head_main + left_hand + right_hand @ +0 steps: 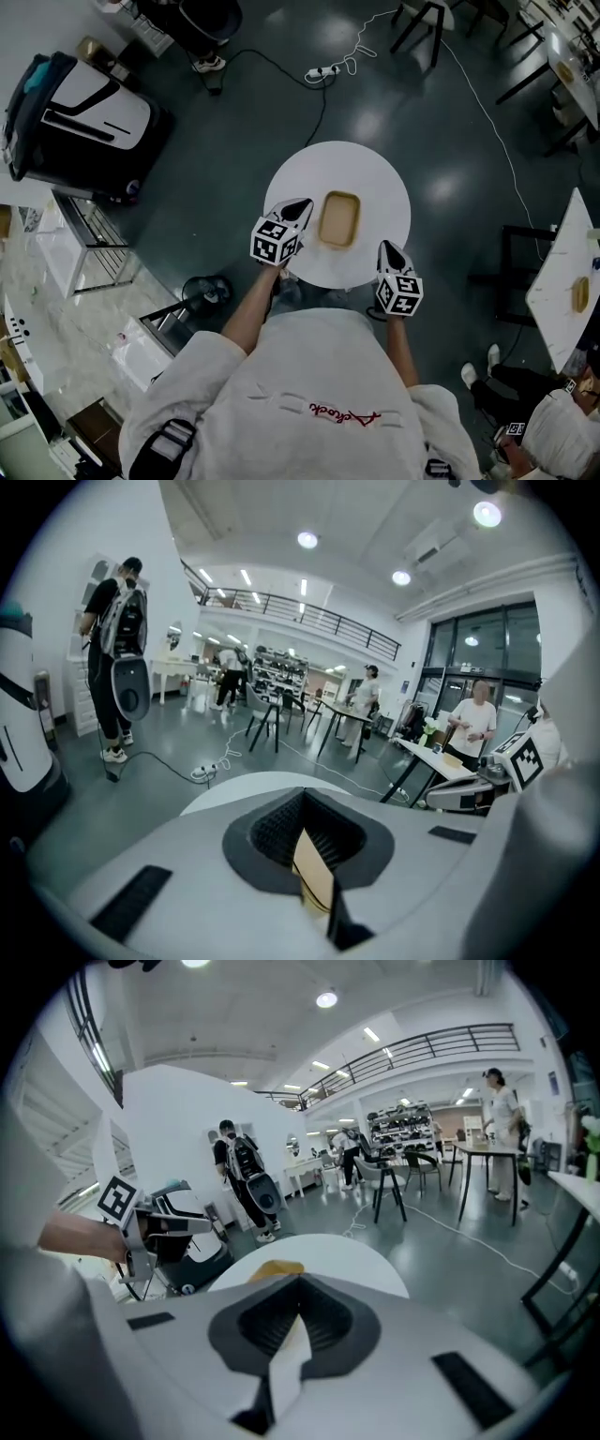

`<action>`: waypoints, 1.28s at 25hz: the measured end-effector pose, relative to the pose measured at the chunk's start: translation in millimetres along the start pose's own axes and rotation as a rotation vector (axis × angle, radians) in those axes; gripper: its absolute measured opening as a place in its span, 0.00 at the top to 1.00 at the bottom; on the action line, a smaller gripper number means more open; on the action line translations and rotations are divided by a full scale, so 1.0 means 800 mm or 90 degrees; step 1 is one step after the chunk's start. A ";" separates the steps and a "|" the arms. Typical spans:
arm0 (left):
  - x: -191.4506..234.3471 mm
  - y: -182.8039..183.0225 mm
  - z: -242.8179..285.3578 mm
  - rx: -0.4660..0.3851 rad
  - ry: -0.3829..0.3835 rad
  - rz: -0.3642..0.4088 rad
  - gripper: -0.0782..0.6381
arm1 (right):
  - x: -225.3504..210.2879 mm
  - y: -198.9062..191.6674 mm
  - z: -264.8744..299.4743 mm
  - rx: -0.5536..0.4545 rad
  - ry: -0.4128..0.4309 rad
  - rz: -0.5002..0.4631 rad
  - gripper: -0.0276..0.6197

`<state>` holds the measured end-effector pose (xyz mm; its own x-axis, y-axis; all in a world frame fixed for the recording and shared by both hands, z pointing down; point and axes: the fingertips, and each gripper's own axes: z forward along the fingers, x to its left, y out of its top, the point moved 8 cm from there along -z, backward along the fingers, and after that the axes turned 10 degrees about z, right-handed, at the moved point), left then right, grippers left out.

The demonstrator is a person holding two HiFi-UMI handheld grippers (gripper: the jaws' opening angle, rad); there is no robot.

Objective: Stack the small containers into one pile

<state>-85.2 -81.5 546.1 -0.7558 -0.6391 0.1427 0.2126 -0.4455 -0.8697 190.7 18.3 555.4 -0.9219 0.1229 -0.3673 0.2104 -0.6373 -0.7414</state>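
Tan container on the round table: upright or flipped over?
Upright. The head view shows the tan container with its rim and hollow facing up, sitting on the white table.

Tan container [339, 218] on round white table [375, 183]

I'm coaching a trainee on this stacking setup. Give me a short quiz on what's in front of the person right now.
1. True or false: the right gripper holds the tan rectangular container.
2. Where does that container lie? A on the round white table; B on the dark floor; C on a chair.
3. Which gripper's fingers show tan between them?
Key: 1 false; 2 A; 3 left gripper.
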 end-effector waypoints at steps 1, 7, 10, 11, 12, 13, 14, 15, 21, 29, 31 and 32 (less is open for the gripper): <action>0.002 0.006 -0.009 -0.011 0.003 0.001 0.88 | 0.006 0.006 -0.001 -0.010 0.007 -0.005 0.93; 0.020 0.042 -0.057 -0.076 0.028 0.010 0.88 | 0.042 0.060 0.002 -0.075 0.043 -0.045 0.93; 0.025 0.060 -0.071 -0.103 0.031 0.011 0.88 | 0.059 0.096 0.007 -0.104 0.059 -0.076 0.92; 0.025 0.066 -0.074 -0.110 0.032 0.015 0.88 | 0.065 0.108 0.008 -0.113 0.064 -0.087 0.93; 0.025 0.071 -0.078 -0.116 0.034 0.018 0.88 | 0.070 0.119 0.009 -0.122 0.068 -0.096 0.93; 0.024 0.076 -0.083 -0.123 0.036 0.021 0.88 | 0.076 0.129 0.008 -0.131 0.072 -0.103 0.93; 0.025 0.081 -0.088 -0.131 0.038 0.023 0.88 | 0.082 0.137 0.008 -0.139 0.075 -0.110 0.93; 0.026 0.084 -0.092 -0.138 0.040 0.024 0.88 | 0.088 0.144 0.007 -0.147 0.078 -0.115 0.93; 0.033 0.111 -0.102 -0.177 0.038 0.033 0.88 | 0.107 0.183 0.009 -0.182 0.081 -0.138 0.93; 0.031 0.125 -0.100 -0.194 0.033 0.044 0.88 | 0.113 0.192 0.009 -0.189 0.079 -0.151 0.93; 0.029 0.123 -0.098 -0.196 0.031 0.042 0.88 | 0.115 0.184 0.009 -0.185 0.081 -0.150 0.93; 0.029 0.123 -0.097 -0.197 0.031 0.042 0.88 | 0.115 0.181 0.009 -0.181 0.082 -0.148 0.93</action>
<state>-129.8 -91.2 427.4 -0.7765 -0.6267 0.0647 0.0699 -0.1879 -0.9797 134.2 -68.3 418.6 -0.9108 0.3462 -0.2249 0.0987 -0.3464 -0.9329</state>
